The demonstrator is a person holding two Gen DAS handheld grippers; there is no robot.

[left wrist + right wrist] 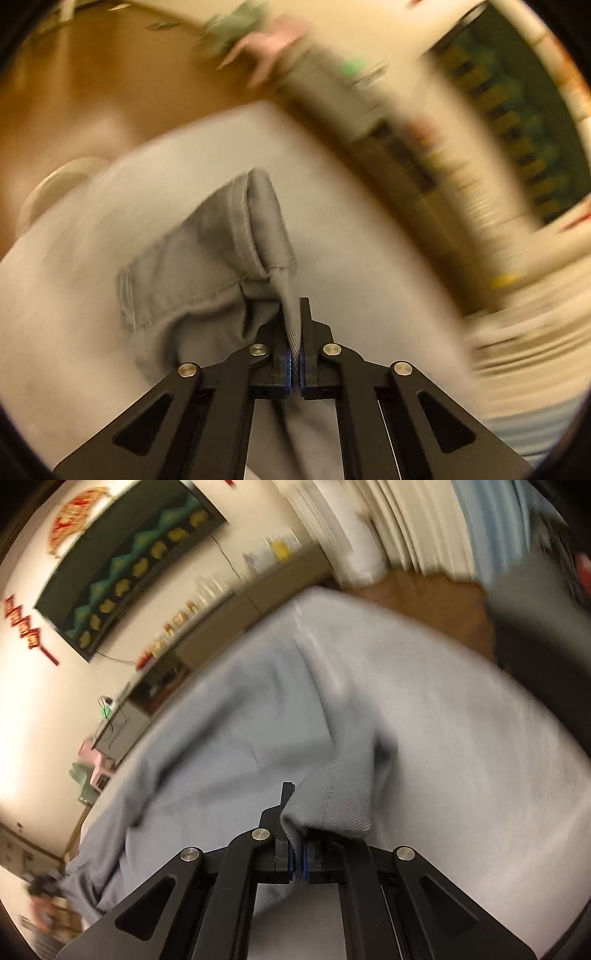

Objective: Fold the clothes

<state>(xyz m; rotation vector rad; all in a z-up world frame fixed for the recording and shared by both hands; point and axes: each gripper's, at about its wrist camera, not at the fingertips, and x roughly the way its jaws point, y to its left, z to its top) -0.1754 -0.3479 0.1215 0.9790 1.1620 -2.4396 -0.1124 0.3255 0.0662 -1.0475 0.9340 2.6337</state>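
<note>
Garment: grey woven cotton garment [207, 258], stitched seams and a thick hem or waistband showing, most likely trousers; it is lifted at two spots and sags over a pale grey surface [369, 258], which may be a bed or a covered desk, too blurred to settle.
Left gripper: black two-finger left gripper [294, 325], fingers pinched nearly together on a narrow ridge of the cloth; the held corner rises straight ahead of the fingers, and the rest of the fabric bunches away to their left.
Right gripper: black two-finger right gripper [295, 812], fingers likewise closed on a fold of the same grey garment [258, 709], a hemmed corner humped just right of the grip.
Long axis: in the right wrist view the cloth runs forward and leftward from the fingers, trailing down toward the lower left edge.
Nearer hand: neither; each holds its own corner, so the stretch between them decides the fold.
Judgement: both views are smeared, suggesting a swing under way; whether this is spreading out or laying one half over the other, I cannot tell.
</note>
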